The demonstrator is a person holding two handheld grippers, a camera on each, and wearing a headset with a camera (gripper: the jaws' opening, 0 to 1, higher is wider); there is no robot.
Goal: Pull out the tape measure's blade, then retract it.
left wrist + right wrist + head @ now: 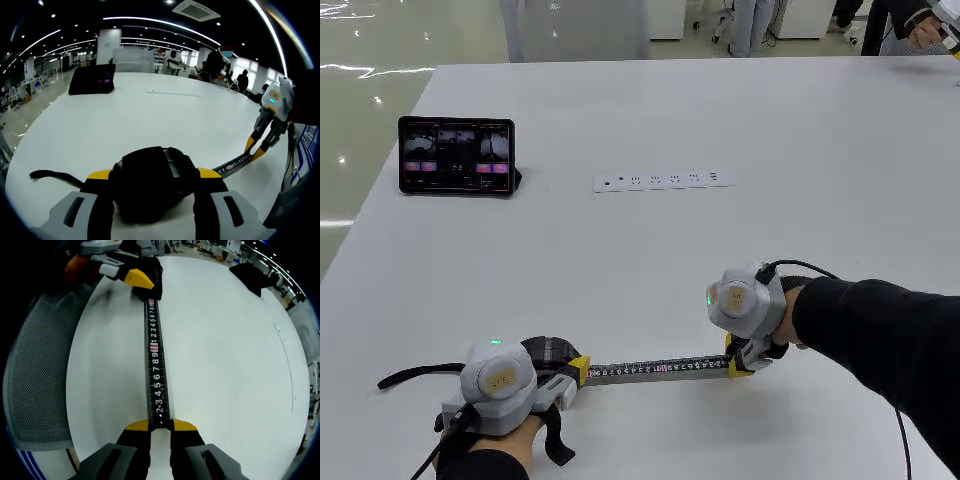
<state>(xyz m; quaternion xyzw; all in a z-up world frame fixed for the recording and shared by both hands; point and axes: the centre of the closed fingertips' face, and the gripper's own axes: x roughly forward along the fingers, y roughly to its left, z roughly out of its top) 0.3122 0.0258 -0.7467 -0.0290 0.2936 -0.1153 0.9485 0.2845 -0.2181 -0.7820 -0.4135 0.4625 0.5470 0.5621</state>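
My right gripper (160,426) is clenched on the tip of the blade (154,355). The blade lies drawn out flat across the white table (740,130), back to the black tape measure case (150,195), which is clamped in my left gripper (155,174) beside the table's near edge.

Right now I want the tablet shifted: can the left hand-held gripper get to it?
Probably not: the left hand-held gripper is clamped on the tape measure, though nothing stands between it and the tablet.
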